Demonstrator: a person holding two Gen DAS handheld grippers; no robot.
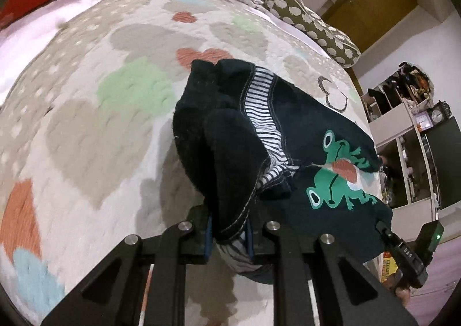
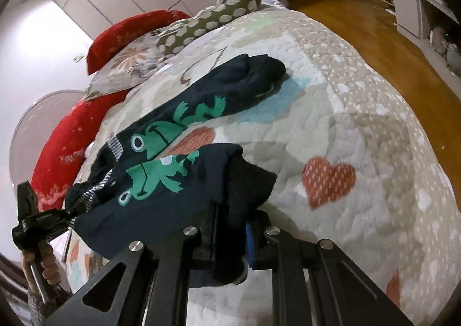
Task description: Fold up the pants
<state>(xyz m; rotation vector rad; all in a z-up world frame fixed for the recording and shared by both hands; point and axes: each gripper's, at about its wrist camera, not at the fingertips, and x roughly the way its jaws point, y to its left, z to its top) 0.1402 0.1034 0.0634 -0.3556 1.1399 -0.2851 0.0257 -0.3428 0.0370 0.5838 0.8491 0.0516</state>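
**Dark frog-print pants, held at both ends over quilted bed**

- Pants (image 1: 302, 130): dark navy, green frog prints, striped inner lining showing at waistband. Lifted partly off quilt; far leg in right wrist view still lies on the bedspread, cuff end far centre.
- Left gripper (image 1: 229, 235): jaws clamped on a fold of pants fabric, near centre of left wrist view; dark cloth w/ striped lining bunches between blue pads (image 1: 209, 236).
- Right gripper (image 2: 230, 242): jaws clamped on dark cuff/edge of pants, near centre of right wrist view; blue pad visible on right side.
- Each gripper shows in the other's view: right one at near right edge of left wrist view, left one at near left edge of right wrist view, w/ fingers of person's hand (image 2: 49, 265) around its handle.
- Quilt (image 1: 86, 130): cream, heart patches in beige, green, orange, blue.
- Pillows: red (image 2: 72, 147), floral (image 2: 129, 64), olive polka-dot (image 2: 213, 17), far side.
- Shelving unit (image 1: 403, 136) w/ clock, far right.
- Wood floor (image 2: 374, 35), far right.
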